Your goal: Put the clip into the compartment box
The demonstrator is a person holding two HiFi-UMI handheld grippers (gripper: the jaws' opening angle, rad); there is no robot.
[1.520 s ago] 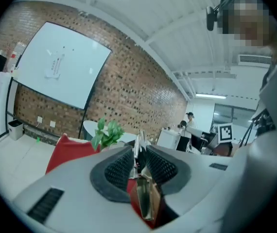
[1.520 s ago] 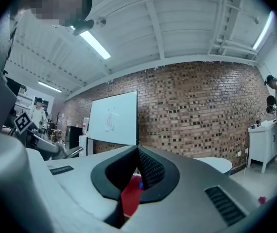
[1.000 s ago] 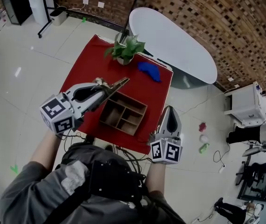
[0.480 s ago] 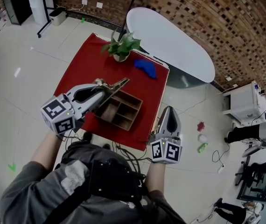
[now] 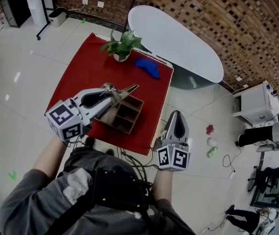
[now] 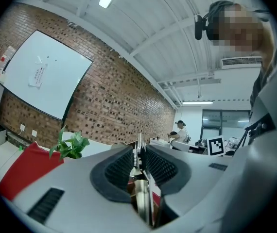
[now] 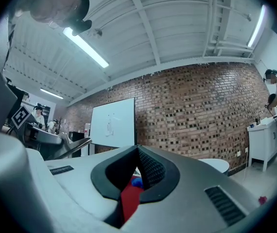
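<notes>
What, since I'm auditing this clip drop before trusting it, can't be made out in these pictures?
- compartment box, head view: its left cells sit behind the left tool and the clip, so what they hold is unclear.
- compartment box, left gripper view: hidden below the tool's body.
- clip, left gripper view: edge-on only, shape unreadable.
- blue thing: too small to name; the right gripper view shows a sliver.
</notes>
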